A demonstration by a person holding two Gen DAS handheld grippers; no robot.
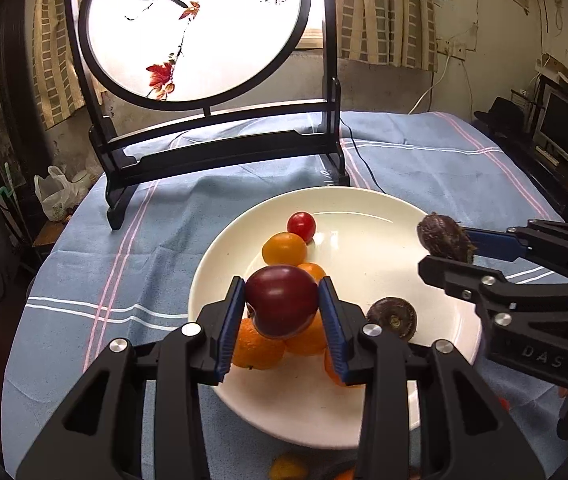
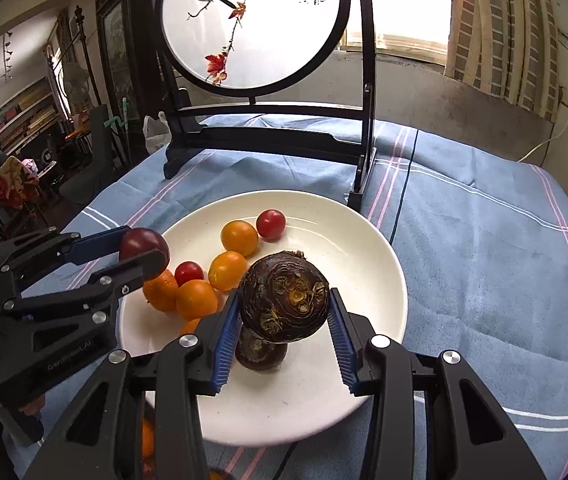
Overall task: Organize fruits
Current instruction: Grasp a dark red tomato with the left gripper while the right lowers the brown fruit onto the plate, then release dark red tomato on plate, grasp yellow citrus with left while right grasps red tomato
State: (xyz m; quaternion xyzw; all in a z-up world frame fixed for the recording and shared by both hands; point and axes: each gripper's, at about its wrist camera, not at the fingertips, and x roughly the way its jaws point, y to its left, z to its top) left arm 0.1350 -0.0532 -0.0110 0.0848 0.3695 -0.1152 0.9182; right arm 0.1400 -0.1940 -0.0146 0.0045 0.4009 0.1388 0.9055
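Note:
A white plate (image 1: 364, 420) (image 2: 364, 256) on the blue cloth holds several orange fruits (image 1: 284, 248) (image 2: 196, 298), red cherry tomatoes (image 1: 301, 226) (image 2: 270, 224) and a dark brown water chestnut (image 1: 391, 317) (image 2: 260, 354). My left gripper (image 1: 282, 306) (image 2: 144, 250) is shut on a dark red plum (image 1: 281, 302) (image 2: 143, 242) held above the plate's left side. My right gripper (image 2: 284, 300) (image 1: 446, 246) is shut on a second brown water chestnut (image 2: 284, 295) (image 1: 442, 236) over the plate's right part.
A black wooden stand with a round painted bird screen (image 1: 200, 28) (image 2: 252, 20) rises behind the plate. A cable (image 1: 364, 160) runs over the striped blue tablecloth (image 1: 132, 264) (image 2: 484, 248). More orange fruit (image 1: 288, 466) (image 2: 147, 438) lies by the plate's near edge. Furniture crowds both sides of the table.

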